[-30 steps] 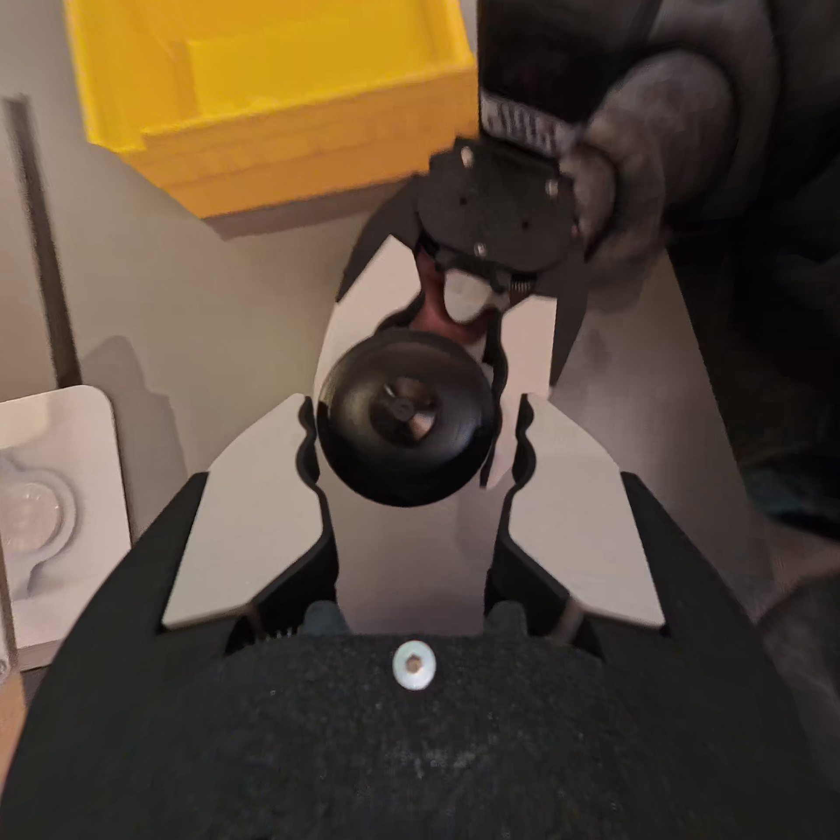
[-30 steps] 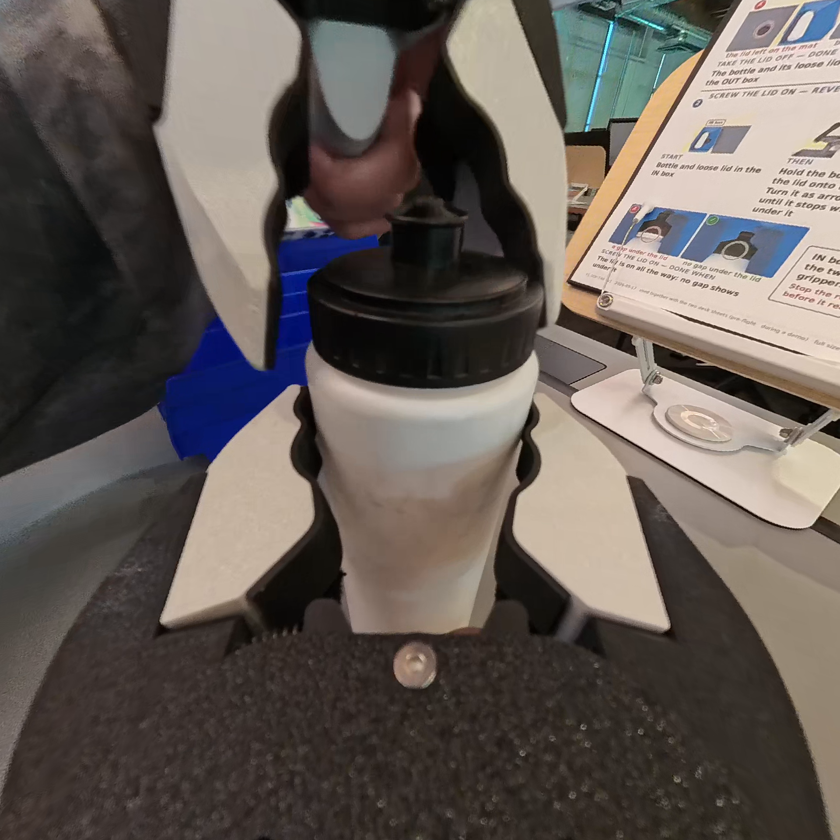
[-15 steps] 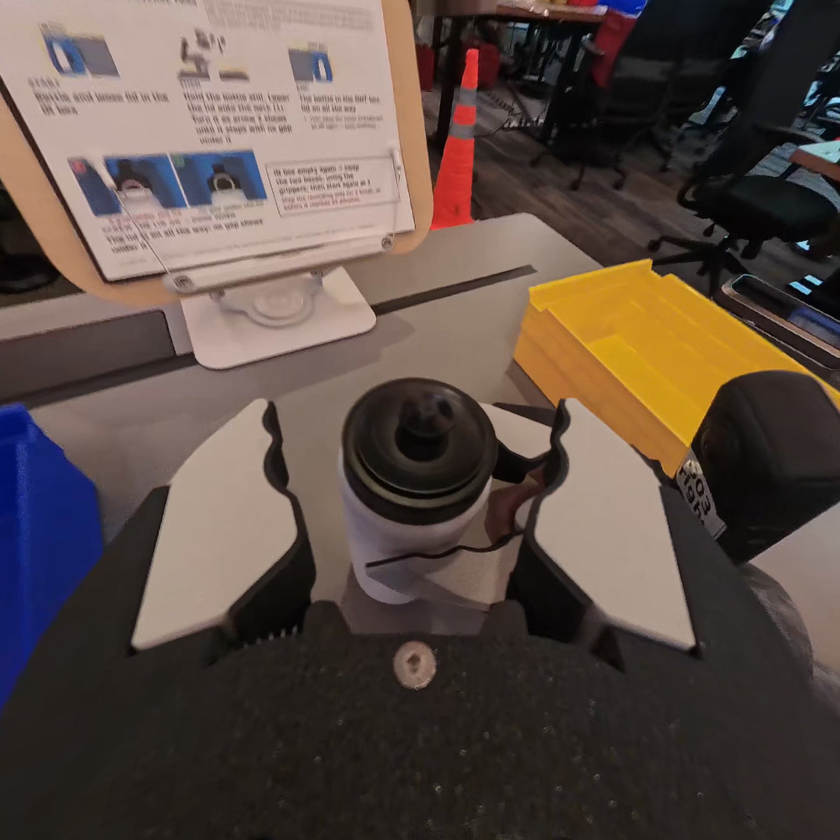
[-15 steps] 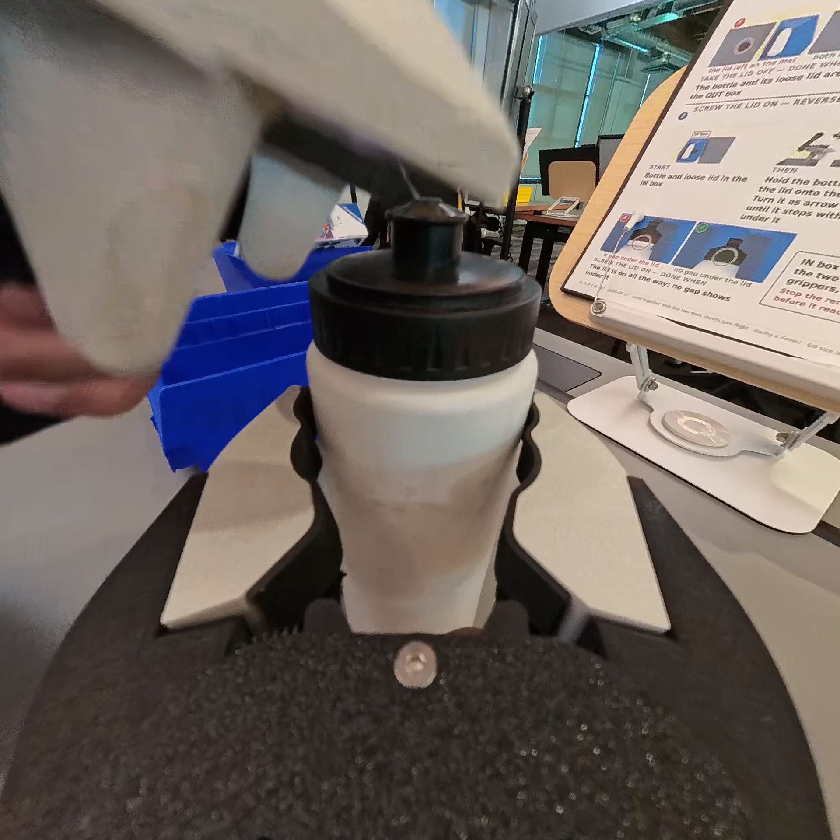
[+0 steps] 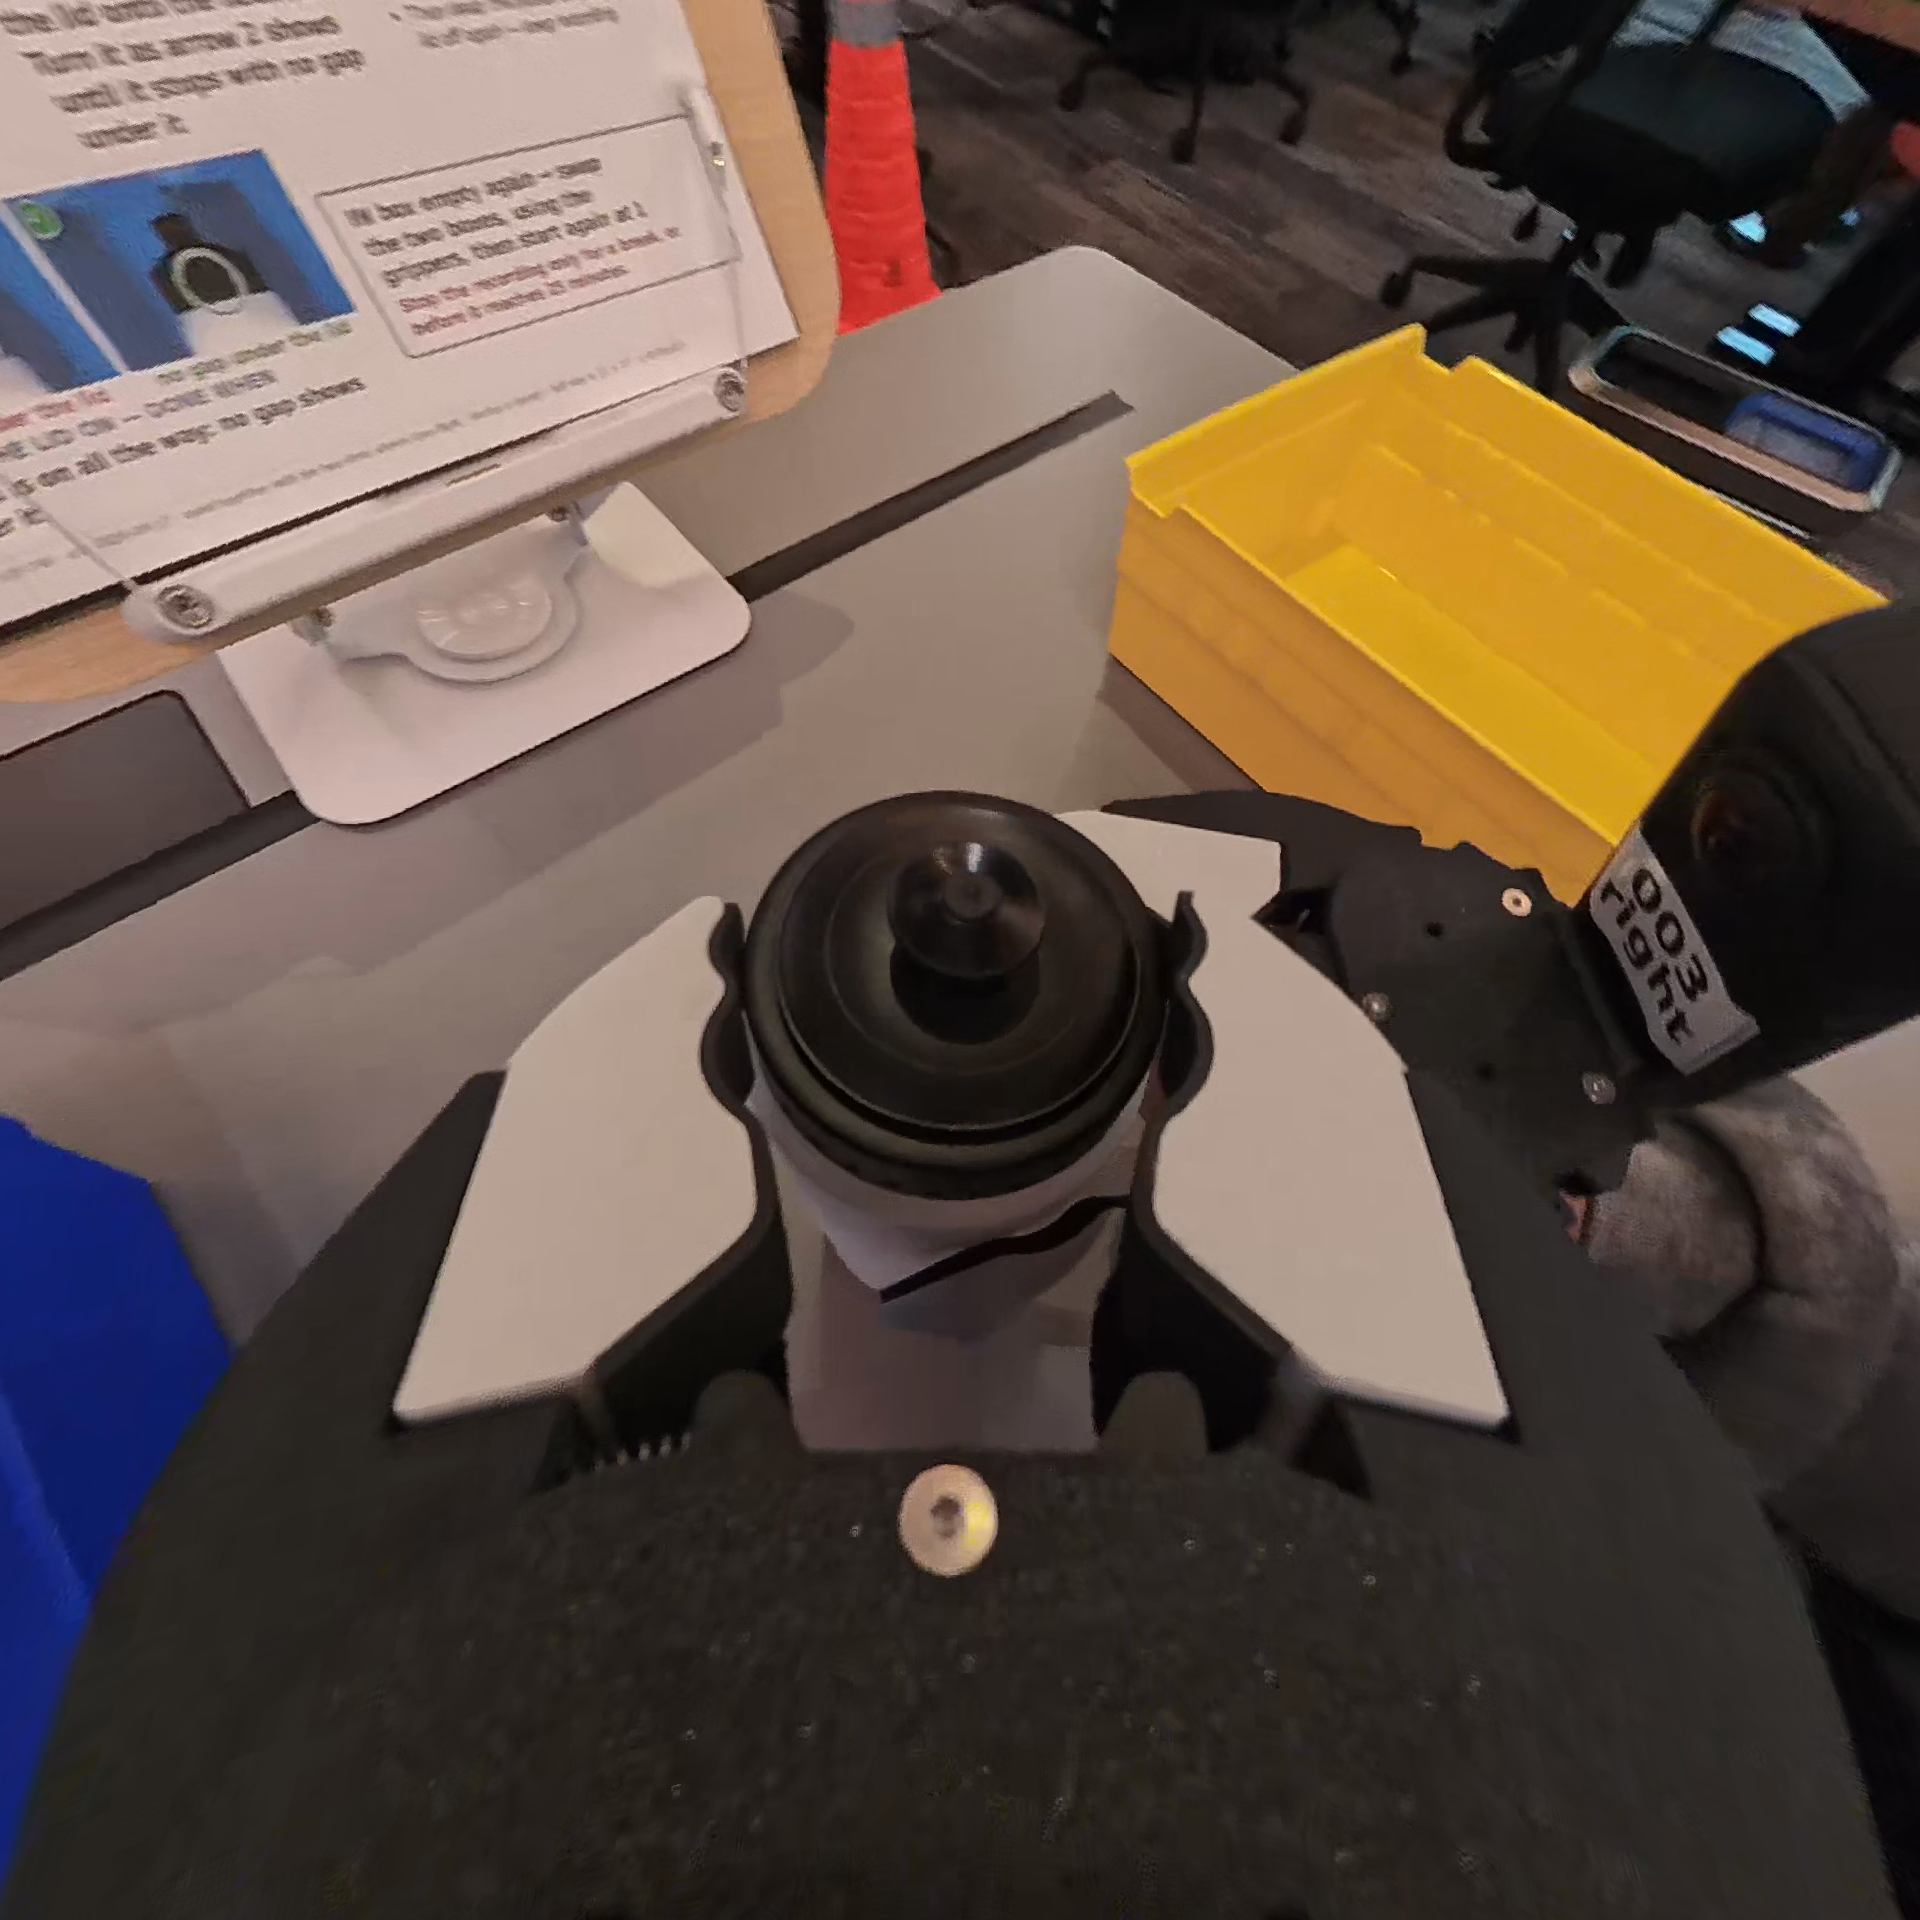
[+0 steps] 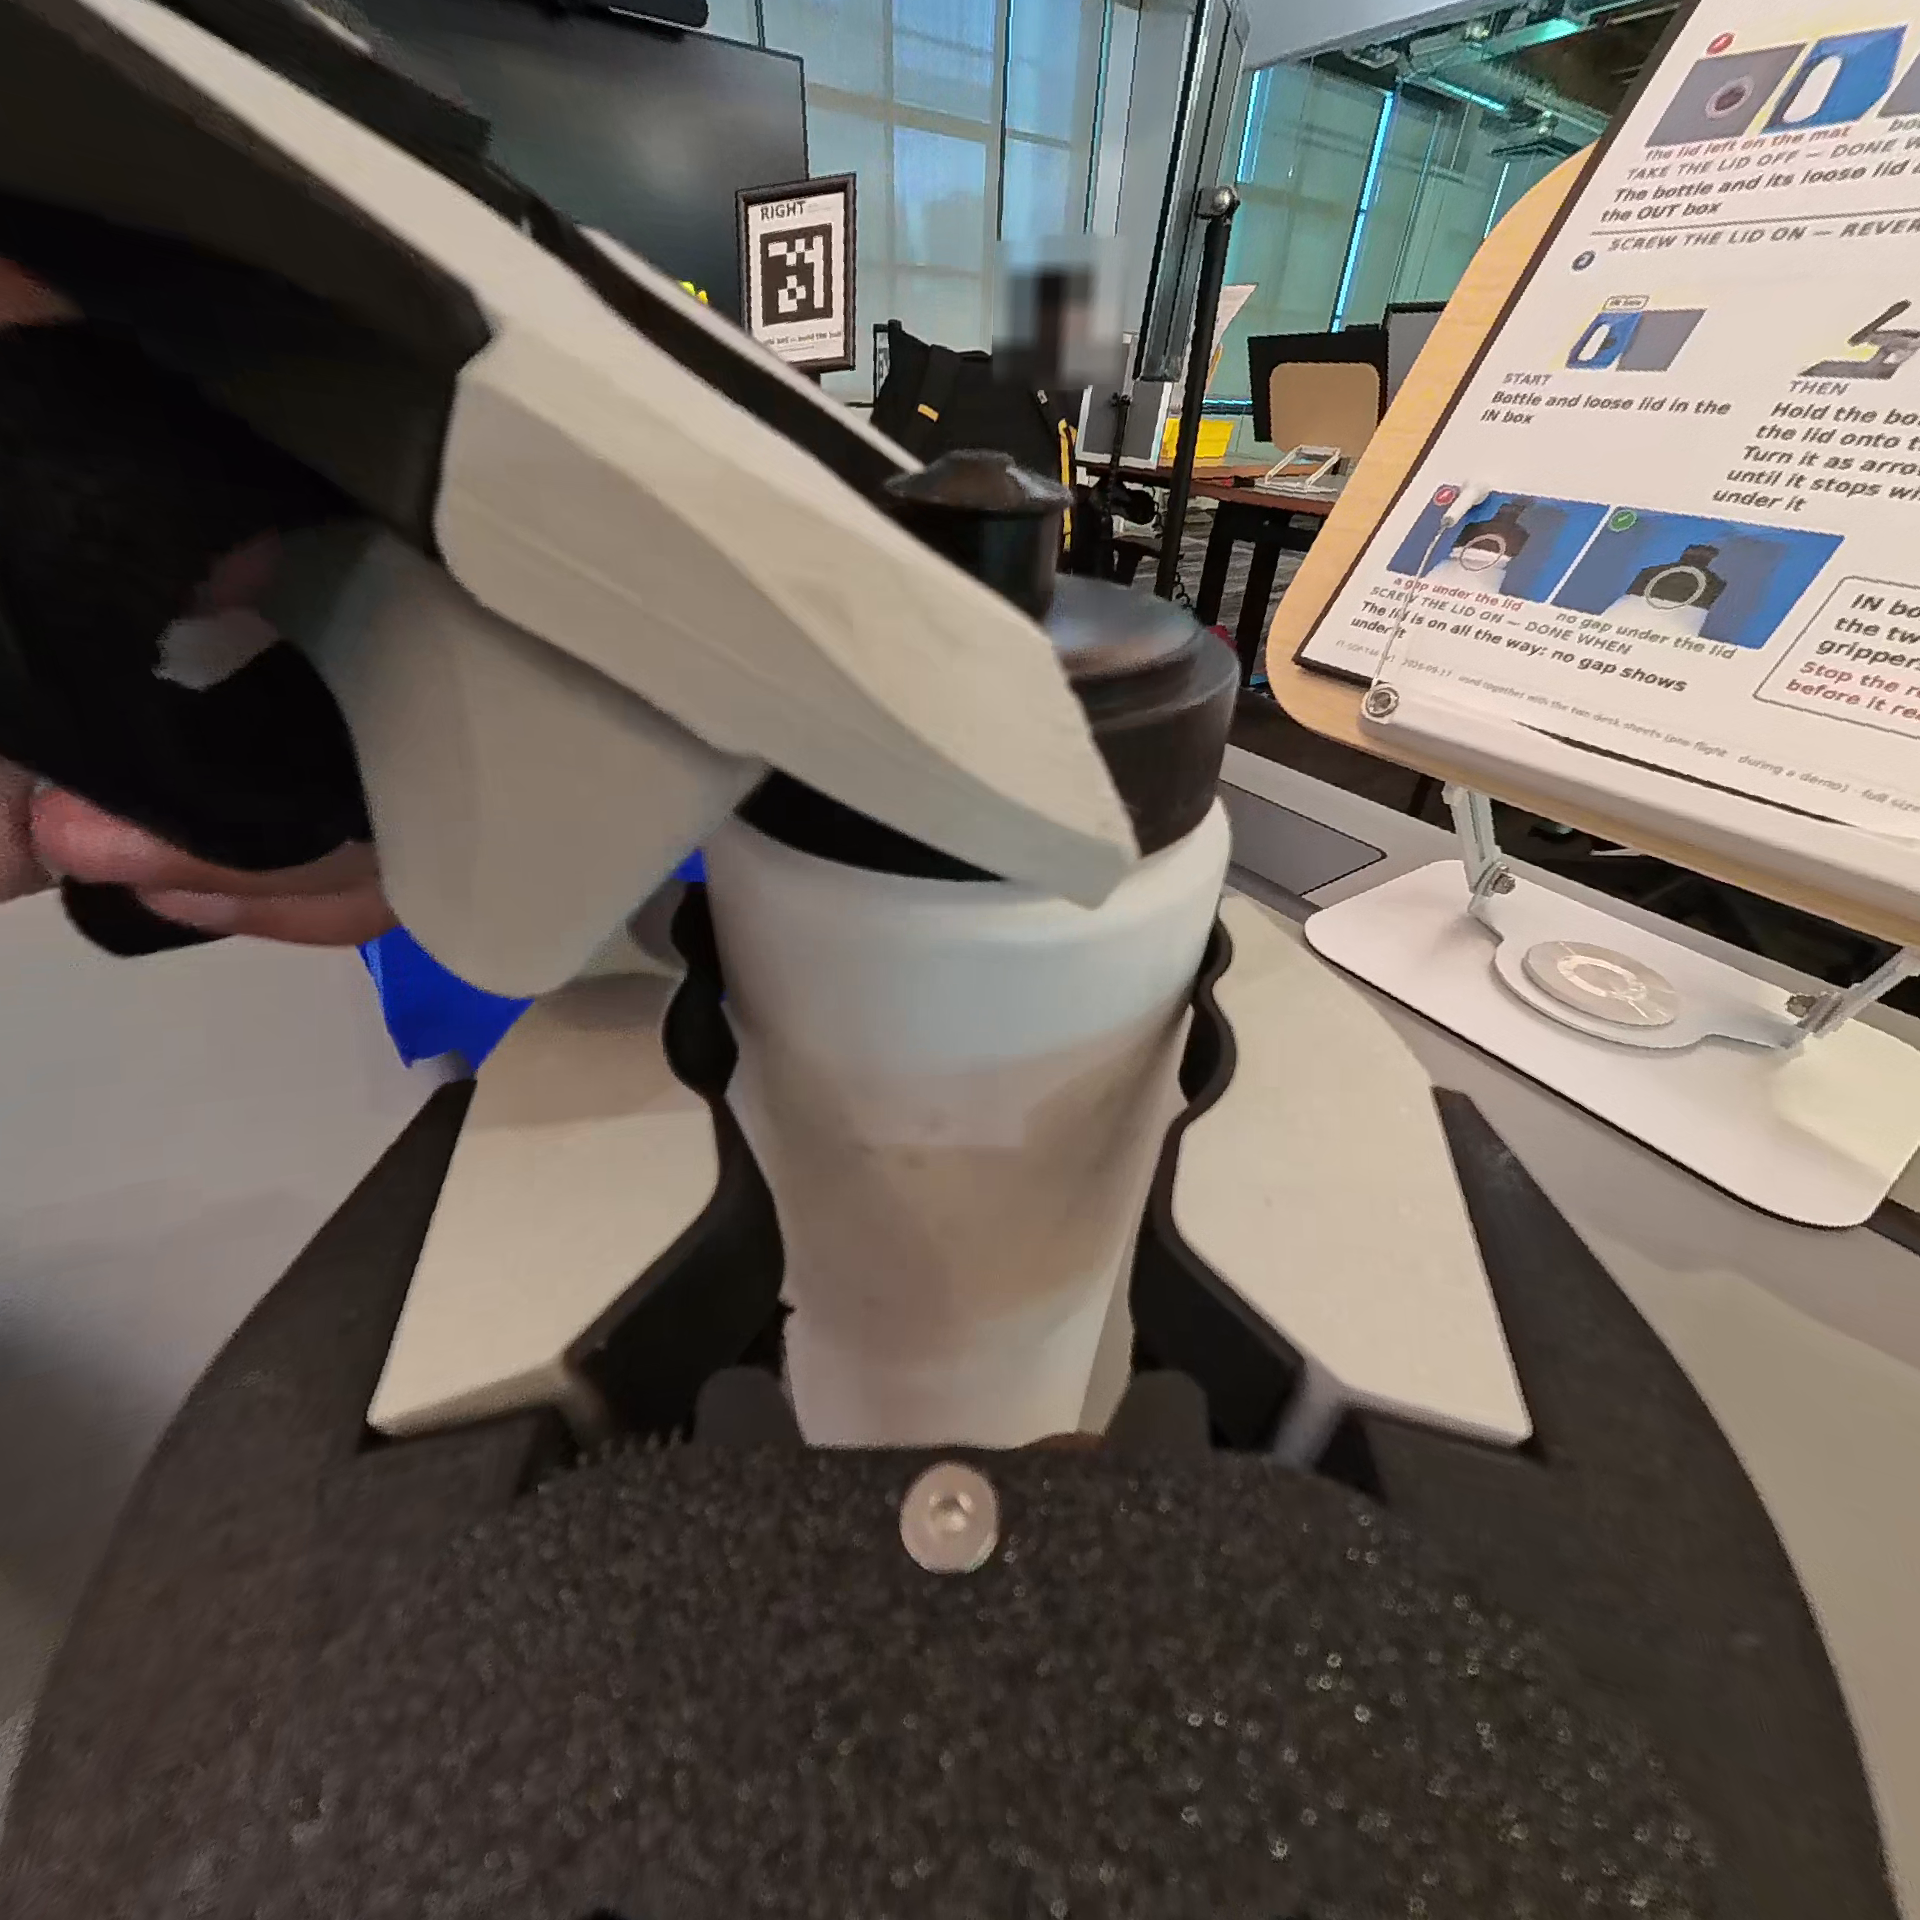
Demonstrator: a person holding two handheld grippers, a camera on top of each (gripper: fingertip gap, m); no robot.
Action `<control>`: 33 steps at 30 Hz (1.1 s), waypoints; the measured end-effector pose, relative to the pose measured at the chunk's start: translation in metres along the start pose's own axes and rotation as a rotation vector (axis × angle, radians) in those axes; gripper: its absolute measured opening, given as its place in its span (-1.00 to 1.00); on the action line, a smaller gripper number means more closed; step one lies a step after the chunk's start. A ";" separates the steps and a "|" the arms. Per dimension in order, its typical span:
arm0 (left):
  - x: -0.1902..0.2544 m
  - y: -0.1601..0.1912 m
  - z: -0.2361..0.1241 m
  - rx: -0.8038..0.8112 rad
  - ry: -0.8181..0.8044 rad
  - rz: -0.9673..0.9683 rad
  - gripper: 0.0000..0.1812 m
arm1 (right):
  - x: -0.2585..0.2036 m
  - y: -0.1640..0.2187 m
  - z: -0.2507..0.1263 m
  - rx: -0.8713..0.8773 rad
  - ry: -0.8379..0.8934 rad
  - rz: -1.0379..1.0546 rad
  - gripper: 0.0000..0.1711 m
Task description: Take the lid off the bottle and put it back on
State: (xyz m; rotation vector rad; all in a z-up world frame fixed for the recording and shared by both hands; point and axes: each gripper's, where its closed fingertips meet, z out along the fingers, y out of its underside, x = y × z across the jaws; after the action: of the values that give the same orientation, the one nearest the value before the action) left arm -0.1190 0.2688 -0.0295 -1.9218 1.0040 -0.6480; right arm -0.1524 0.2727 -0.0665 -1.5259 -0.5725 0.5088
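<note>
The white bottle (image 6: 966, 1101) stands upright on the grey table (image 5: 914, 665), its body clamped between the notched inner faces of the right gripper (image 6: 951, 1029), which grips it below the shoulder. The black lid (image 5: 951, 987) sits on the bottle's neck. The left gripper (image 5: 956, 997) comes in from above at a slant; its jaws are closed around the lid's rim, with both inner notches touching the rim on either side in the left wrist view. In the right wrist view one of its pale fingers (image 6: 727, 623) lies across the front of the lid and hides most of it; only the spout and the lid's right edge show.

Half a second ago the left gripper's jaws stood well apart on either side of the lid, with clear gaps; they have since drawn in to contact. The right gripper's hold on the bottle is unchanged.

Around the work: a yellow bin (image 5: 1455, 623) sits on the table to the right of the bottle, a blue bin (image 5: 73, 1351) to the left, and an instruction sheet on a white stand (image 5: 488, 665) behind. An orange cone (image 5: 873, 177) stands on the floor beyond the table. A hand (image 6: 156, 862) holds the left gripper's handle.
</note>
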 end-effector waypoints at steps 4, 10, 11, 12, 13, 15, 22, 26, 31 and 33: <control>0.006 0.002 -0.002 -0.020 0.140 0.085 -0.15 | 0.000 0.000 -0.001 -0.005 0.000 -0.003 0.01; 0.011 0.005 0.000 -0.126 0.341 0.216 -0.15 | 0.000 0.000 -0.001 -0.005 -0.002 -0.001 0.01; 0.011 0.006 0.000 -0.147 0.374 0.237 -0.15 | 0.000 0.000 -0.001 -0.009 -0.003 -0.003 0.01; 0.012 0.007 -0.001 -0.167 0.407 0.258 -0.15 | -0.001 0.000 -0.001 -0.013 -0.003 -0.003 0.01; 0.013 0.008 -0.002 -0.187 0.440 0.282 -0.15 | 0.000 0.000 -0.001 -0.015 -0.003 -0.002 0.01; 0.015 0.010 -0.003 -0.228 0.500 0.356 -0.15 | -0.001 0.001 -0.001 -0.017 -0.003 -0.002 0.01; 0.018 0.019 -0.009 -0.372 0.737 0.620 -0.15 | 0.000 0.001 -0.002 -0.019 -0.002 -0.004 0.01; 0.017 0.022 -0.011 -0.441 0.839 0.753 -0.15 | -0.001 0.001 -0.002 -0.023 -0.002 -0.003 0.01; 0.015 0.025 -0.012 -0.554 0.896 0.905 -0.15 | 0.000 0.001 -0.002 -0.023 0.002 0.000 0.01; 0.015 0.025 -0.012 -0.570 0.894 0.922 -0.15 | 0.000 0.001 -0.002 -0.023 0.003 0.000 0.01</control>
State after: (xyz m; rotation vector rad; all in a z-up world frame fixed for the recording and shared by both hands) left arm -0.1296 0.2435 -0.0444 -1.2694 2.6356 -0.6878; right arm -0.1512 0.2708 -0.0672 -1.5481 -0.5780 0.5017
